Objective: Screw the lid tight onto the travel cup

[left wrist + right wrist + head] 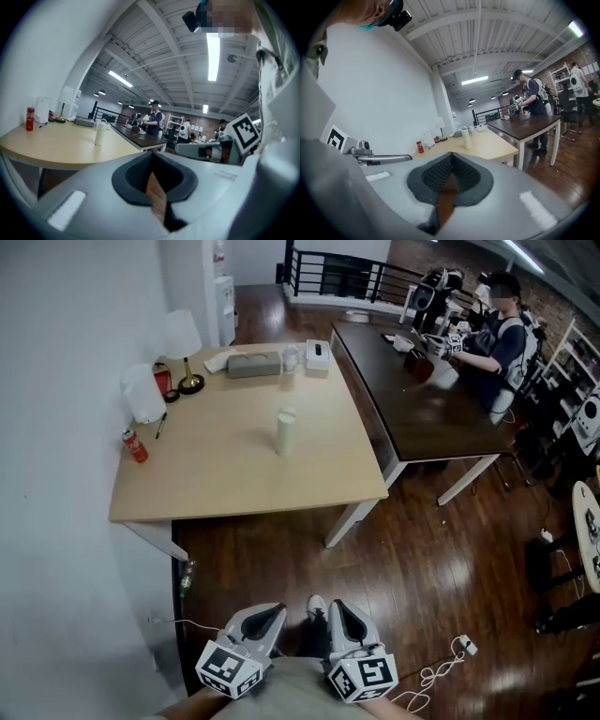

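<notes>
Open-plan workshop office: brick wall (555, 298), wooden floor (422, 554), light table (234, 470), dark table (417, 404), equipment shelves (583, 367), ceiling strip lights (213, 54).

Nothing is legible. The small red drinks can (135, 445) on the pale wooden bench (234, 479) bears white print too small to read; the left gripper (274, 612) and right gripper (336, 608) show only black-and-white square markers.

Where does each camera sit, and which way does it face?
Head view: on the person's head, facing steeply down at the light table with the travel cup; left gripper and right gripper at the bottom.
Left gripper view: on that gripper, facing the table side-on; its shut jaws show.
Right gripper view: the same from its gripper, jaws shut.
All share the cup and red can.
</notes>
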Tool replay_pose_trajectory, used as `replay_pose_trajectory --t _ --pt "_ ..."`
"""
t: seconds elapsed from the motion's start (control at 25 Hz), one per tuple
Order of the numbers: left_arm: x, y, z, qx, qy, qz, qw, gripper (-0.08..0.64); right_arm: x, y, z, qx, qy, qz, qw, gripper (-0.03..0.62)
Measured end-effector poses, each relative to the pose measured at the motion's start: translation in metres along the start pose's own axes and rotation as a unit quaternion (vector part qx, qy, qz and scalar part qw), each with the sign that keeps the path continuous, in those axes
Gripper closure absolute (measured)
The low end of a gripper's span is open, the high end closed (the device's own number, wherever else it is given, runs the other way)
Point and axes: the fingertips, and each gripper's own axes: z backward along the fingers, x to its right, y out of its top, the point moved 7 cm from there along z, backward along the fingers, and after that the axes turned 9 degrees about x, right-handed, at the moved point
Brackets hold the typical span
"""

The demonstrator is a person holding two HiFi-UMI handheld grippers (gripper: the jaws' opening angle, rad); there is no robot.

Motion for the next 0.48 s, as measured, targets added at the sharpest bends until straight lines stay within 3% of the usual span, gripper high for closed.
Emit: replay_pose_trajectory --t 0.48 --pt "-0.012 -0.004 0.008 -0.028 -0.029 -0.015 0.9991 0.558 -0.01 -0.014 0.008 -0.002 -0.038 -0.008 0.999 0.594"
